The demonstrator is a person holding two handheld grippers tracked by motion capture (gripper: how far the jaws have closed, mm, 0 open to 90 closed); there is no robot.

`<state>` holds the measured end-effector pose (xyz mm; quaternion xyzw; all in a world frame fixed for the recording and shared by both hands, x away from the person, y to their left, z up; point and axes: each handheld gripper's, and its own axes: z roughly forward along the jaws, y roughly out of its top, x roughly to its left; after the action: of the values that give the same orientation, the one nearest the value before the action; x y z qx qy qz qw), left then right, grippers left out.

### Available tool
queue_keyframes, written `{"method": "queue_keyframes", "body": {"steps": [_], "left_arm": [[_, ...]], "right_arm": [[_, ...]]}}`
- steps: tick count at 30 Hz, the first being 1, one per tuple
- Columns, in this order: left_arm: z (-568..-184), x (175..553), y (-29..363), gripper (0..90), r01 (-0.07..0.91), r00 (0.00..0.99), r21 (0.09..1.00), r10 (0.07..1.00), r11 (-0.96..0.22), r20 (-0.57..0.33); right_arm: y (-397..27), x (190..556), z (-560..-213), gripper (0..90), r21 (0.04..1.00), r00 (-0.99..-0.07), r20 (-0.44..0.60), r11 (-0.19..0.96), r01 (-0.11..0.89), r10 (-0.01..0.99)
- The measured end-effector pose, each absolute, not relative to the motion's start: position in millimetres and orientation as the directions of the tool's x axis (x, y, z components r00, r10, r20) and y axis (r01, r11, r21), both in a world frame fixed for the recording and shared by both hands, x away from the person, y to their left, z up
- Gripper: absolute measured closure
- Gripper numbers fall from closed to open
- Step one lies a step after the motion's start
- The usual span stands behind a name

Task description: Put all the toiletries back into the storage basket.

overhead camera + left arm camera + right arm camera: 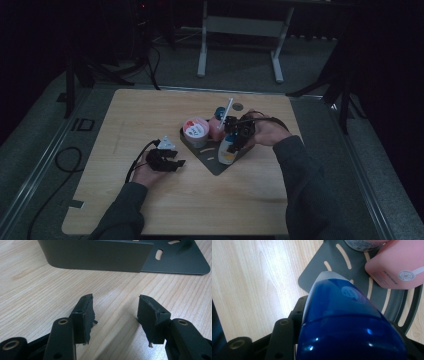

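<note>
**A:** Start with the room. What's there?

**B:** A dim room with a grey floor [240,75]. A white-legged frame [240,30] stands at the far side, and dark stands sit at both edges. A black cable [65,160] loops on the floor at the left. In the middle is a light wooden table [150,110], lit brighter than everything around it.

**A:** And on the table?

**B:** A dark grey slotted tray [210,160], right of centre. On it are a round tub with a red and white lid [196,129], a pink bottle [216,127], and beyond them a white stick [228,107] leaning up beside a dark blue cap [220,112].

**A:** The person's arms?

**B:** Both grey sleeves come in from the bottom. The left hand [145,170] rests low on the wood, left of the tray, with the left gripper [170,161] pointing at the tray's wall. The left gripper view shows its jaws spread, with bare wood between them. The right forearm angles in from the right, and that hand [270,131] is over the tray.

**A:** What does the right gripper [237,140] hold?

**B:** A blue-capped bottle [342,315], pinched between its jaws, with its pale body [226,152] hanging over the near corner of the tray. In the right gripper view its blue top [342,315] lies between the jaws, above the slots, near the pink bottle [397,265].
</note>
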<state>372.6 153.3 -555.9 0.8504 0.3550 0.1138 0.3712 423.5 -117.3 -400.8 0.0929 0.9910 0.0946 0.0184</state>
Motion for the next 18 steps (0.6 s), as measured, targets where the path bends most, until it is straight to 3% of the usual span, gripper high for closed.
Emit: {"method": "queue_keyframes", "body": {"steps": [18], "left_arm": [[-555.8, 372.7, 153.4, 46.8, 0.520, 0.722, 0.711, 0.688, -0.473, -0.070]], "right_arm": [[-122.0, 434.6, -398.3, 54.4, 0.210, -0.970, -0.037, 0.951, 0.227, 0.240]]}}
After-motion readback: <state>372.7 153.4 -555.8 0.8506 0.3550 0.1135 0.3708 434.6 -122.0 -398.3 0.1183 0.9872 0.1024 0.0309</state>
